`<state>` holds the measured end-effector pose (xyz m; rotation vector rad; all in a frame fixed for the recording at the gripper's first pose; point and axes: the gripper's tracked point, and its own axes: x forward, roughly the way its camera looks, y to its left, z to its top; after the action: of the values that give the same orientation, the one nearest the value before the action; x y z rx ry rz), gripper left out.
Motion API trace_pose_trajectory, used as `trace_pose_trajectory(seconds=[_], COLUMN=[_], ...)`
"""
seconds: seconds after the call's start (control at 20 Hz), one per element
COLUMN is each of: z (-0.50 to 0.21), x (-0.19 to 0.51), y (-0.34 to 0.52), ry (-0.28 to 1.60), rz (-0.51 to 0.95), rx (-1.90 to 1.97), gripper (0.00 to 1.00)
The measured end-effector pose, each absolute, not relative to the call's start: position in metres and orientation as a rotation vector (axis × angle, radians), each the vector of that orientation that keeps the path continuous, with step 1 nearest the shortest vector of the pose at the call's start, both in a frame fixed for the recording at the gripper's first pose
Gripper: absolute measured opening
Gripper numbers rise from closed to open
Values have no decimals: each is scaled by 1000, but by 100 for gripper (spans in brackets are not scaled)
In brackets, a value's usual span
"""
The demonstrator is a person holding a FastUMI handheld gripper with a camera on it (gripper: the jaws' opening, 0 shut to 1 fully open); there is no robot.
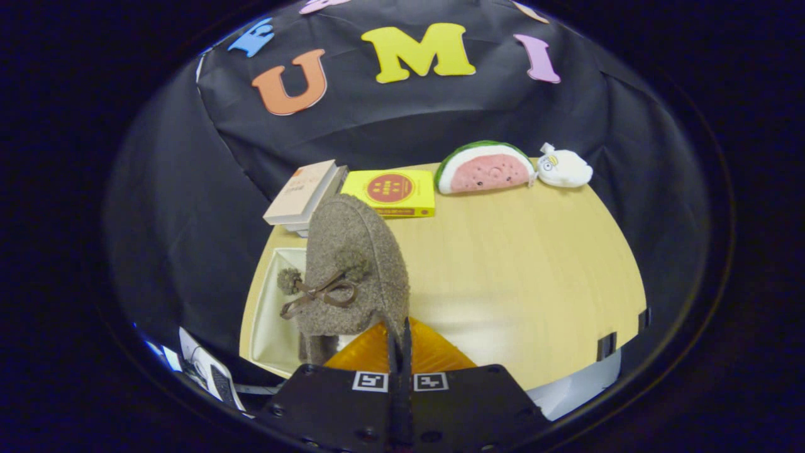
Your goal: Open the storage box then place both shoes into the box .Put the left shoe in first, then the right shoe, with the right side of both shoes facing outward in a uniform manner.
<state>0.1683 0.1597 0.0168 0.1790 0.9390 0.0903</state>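
My gripper (400,343) is shut on the rim of a fuzzy grey-brown shoe (352,264), which hangs toe-up just ahead of the fingers. The shoe carries a brown bow with two pom-poms (317,289) on its front. Both fingers (406,352) press together on the shoe's edge. Under and left of the shoe lies a white storage box (270,314), open, at the table's left edge. An orange ribbed surface (434,352) shows directly below the fingers, beside the box. The second shoe is hidden from me.
The light wooden table (522,270) stretches ahead. At its far edge stand two books (302,195), a yellow box (393,192), a watermelon-slice plush (484,167) and a small white plush (564,168). Papers (210,371) lie below the table's left corner.
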Motion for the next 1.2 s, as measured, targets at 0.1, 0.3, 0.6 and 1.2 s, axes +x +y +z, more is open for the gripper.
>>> trace_pose_trajectory(seconds=[0.1,0.3,0.6,1.2], z=[16,-6,-61,-82], x=[178,190,191,185], y=[188,232,250,249], ry=[918,909,991,992], rz=[111,139,88,62], rx=[218,257,181,38], gripper=[0,0,0,3])
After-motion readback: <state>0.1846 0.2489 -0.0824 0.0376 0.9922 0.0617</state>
